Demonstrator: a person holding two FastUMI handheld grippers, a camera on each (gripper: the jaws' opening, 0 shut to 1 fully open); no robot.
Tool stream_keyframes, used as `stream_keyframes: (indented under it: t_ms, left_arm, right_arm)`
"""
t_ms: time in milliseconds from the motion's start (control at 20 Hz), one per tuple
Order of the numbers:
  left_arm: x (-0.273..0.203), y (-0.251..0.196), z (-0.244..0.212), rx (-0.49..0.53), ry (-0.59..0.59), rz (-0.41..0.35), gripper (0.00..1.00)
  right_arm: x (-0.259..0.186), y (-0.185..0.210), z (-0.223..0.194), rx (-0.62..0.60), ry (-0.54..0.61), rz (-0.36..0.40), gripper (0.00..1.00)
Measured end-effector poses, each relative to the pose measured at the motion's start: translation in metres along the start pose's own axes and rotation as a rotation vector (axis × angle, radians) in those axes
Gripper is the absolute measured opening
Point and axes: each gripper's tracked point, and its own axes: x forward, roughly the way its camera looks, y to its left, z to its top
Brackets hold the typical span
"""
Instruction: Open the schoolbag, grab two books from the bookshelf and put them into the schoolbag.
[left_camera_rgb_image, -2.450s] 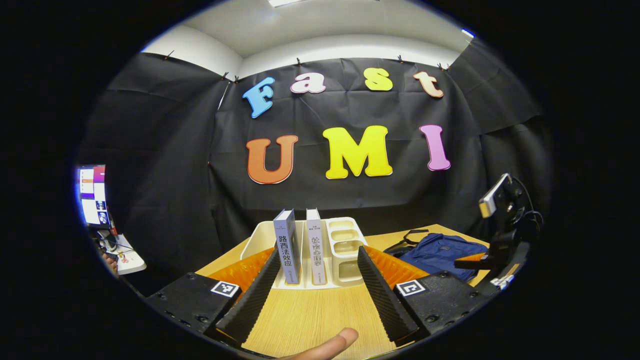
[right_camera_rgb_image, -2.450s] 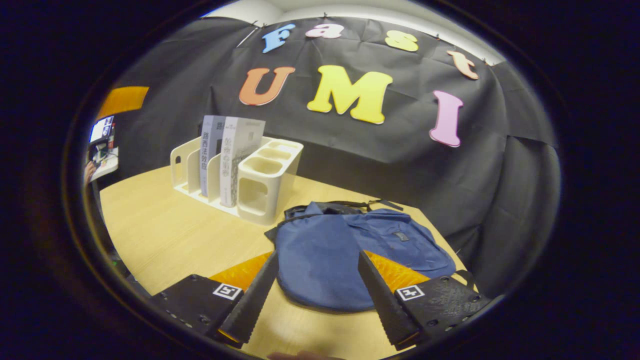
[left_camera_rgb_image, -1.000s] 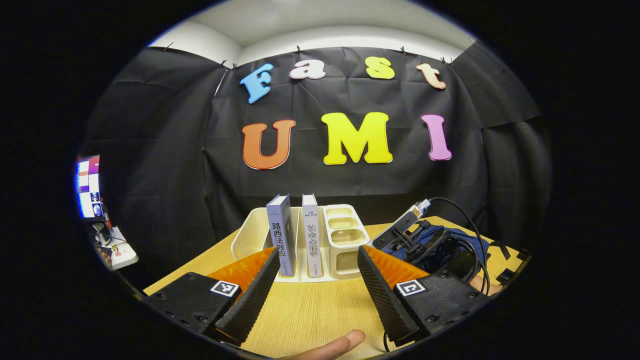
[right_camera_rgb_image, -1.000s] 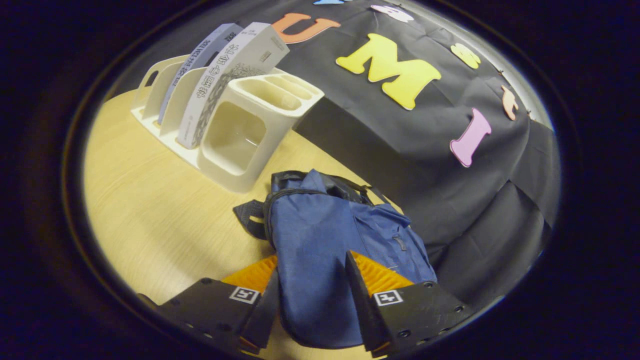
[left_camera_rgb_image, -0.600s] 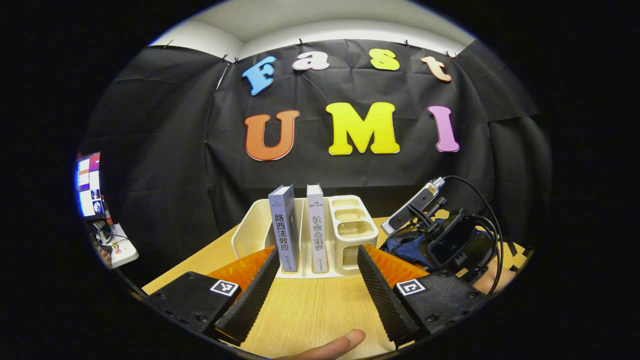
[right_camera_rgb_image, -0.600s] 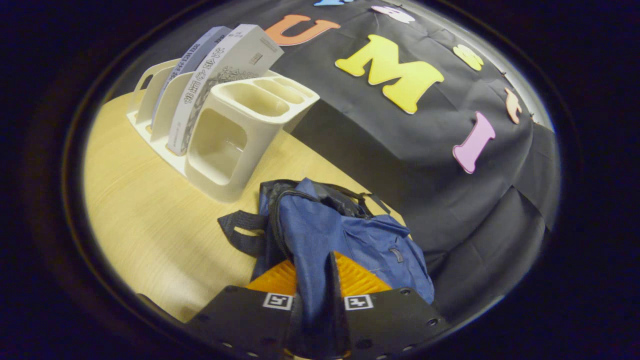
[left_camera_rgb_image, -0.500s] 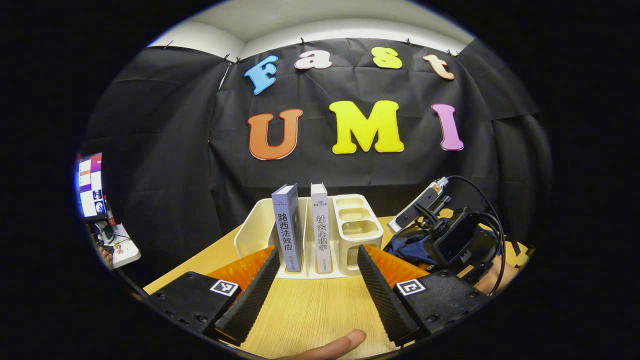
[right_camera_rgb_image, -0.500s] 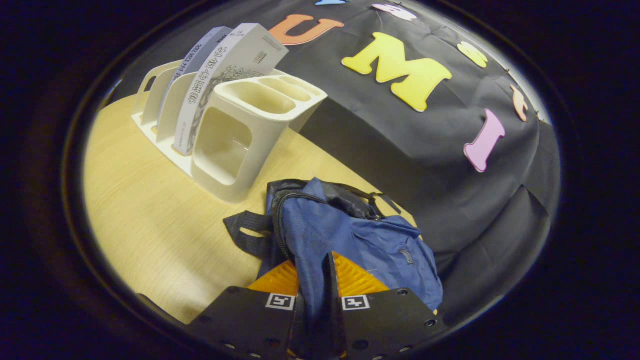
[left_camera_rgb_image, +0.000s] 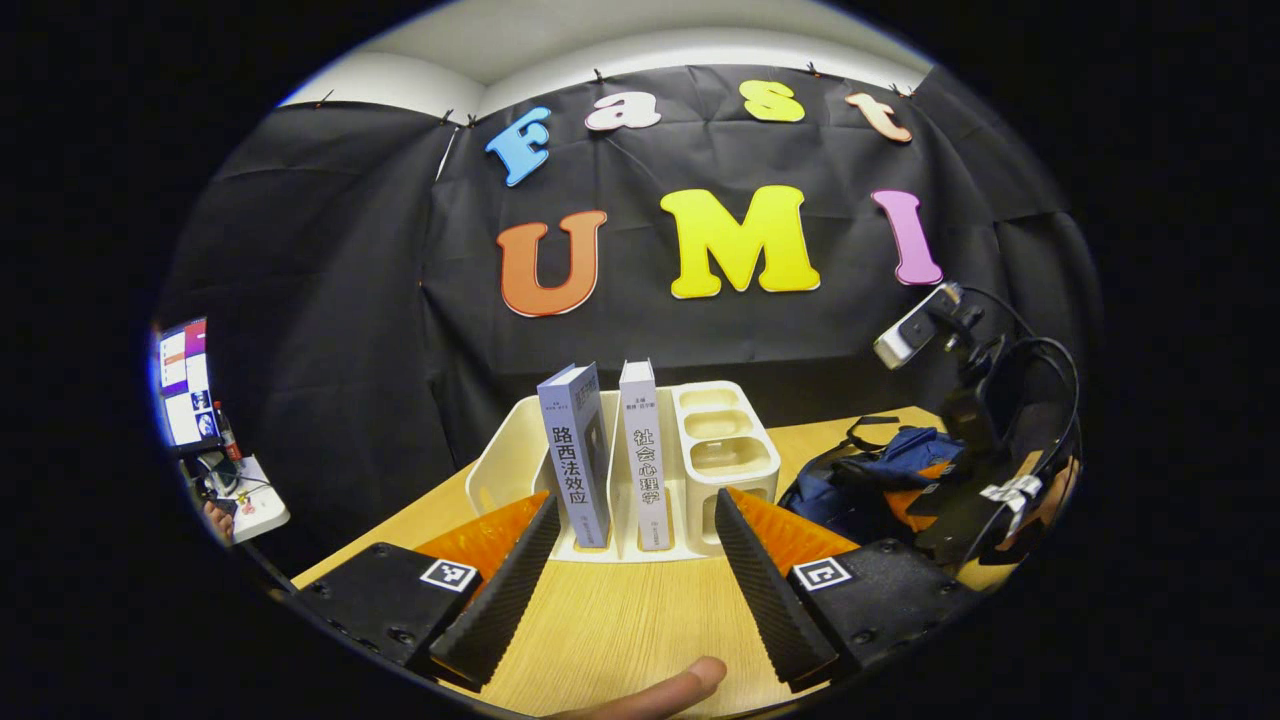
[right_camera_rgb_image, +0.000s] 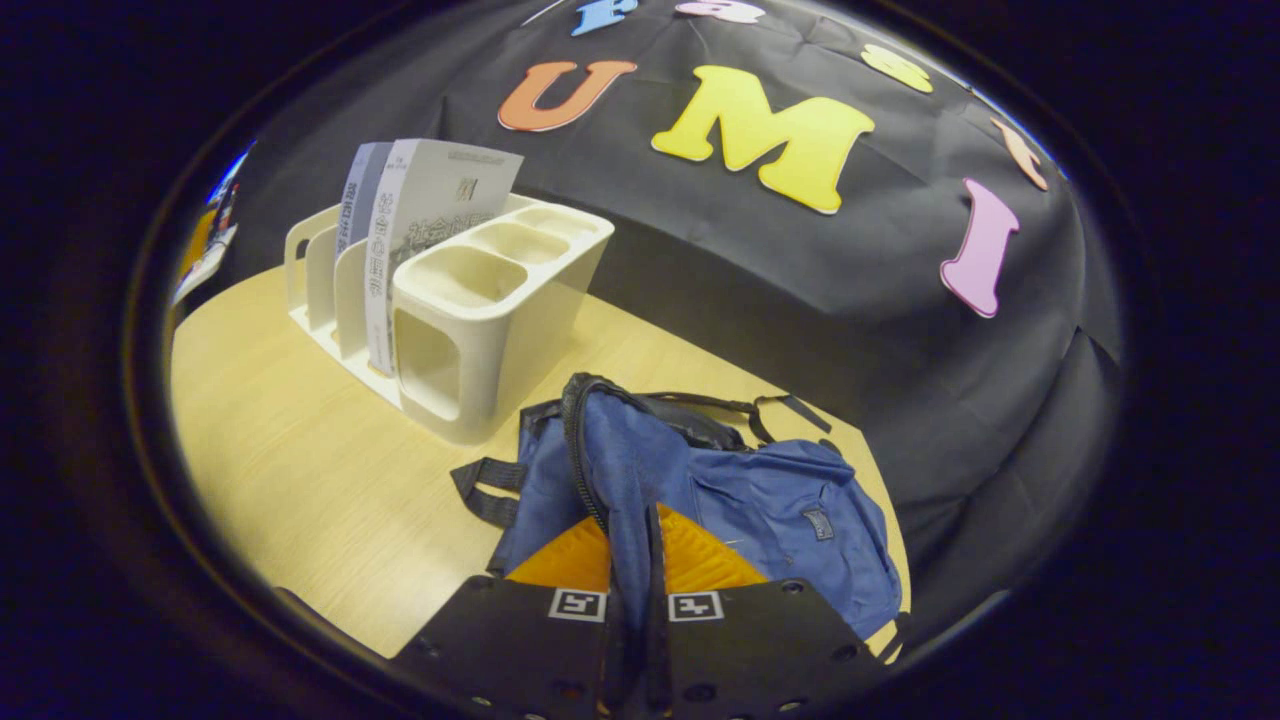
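- Plainly, in the left gripper view the left claw (left_camera_rgb_image: 628, 575) hangs spread wide above the tabletop (left_camera_rgb_image: 620, 620), gripping nothing, its fingers framing the two books (left_camera_rgb_image: 610, 455) that stand upright in the cream bookshelf (left_camera_rgb_image: 700, 440). The books sit close side by side in neighbouring slots; a wide reach could, I judge, catch both spines or nudge the light bookshelf backward rather than seize one book cleanly.
- Off to the right in that view the right claw (left_camera_rgb_image: 905, 500) and its cabling hang over the blue schoolbag (left_camera_rgb_image: 850, 480), just beside the bookshelf. Carrying a book across, the left claw might tangle with that rig.
- Turning to the right gripper view, the right claw (right_camera_rgb_image: 632, 560) is pressed together on a fold of the schoolbag (right_camera_rgb_image: 760, 500) beside its zip, lifting the cloth off the tabletop (right_camera_rgb_image: 300, 470).
- Only a thin pinch of fabric is held, so it could slip free, or the whole limp bag might drag along instead of its mouth opening.
- Whether the zip is undone enough I cannot tell.
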Motion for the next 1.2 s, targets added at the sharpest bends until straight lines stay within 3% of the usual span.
stream_keyframes:
  t_ms: [300, 700, 800, 1200]
  left_arm:
    - [0.025, -0.009, 0.021, -0.062, 0.013, -0.031, 0.98]
    - [0.06, -0.004, 0.045, -0.043, 0.037, -0.037, 0.99]
    - [0.07, 0.014, 0.059, -0.022, 0.03, 0.026, 0.98]
    - [0.126, 0.001, 0.074, -0.012, 0.115, -0.041, 0.97]
  right_arm:
    - [-0.02, -0.046, 0.025, -0.002, -0.058, 0.001, 0.07]
    - [-0.043, -0.109, 0.05, -0.002, -0.106, -0.02, 0.07]
    - [-0.048, -0.128, 0.053, 0.031, -0.116, -0.032, 0.07]
    - [-0.059, -0.184, 0.046, 0.111, -0.153, -0.048, 0.08]
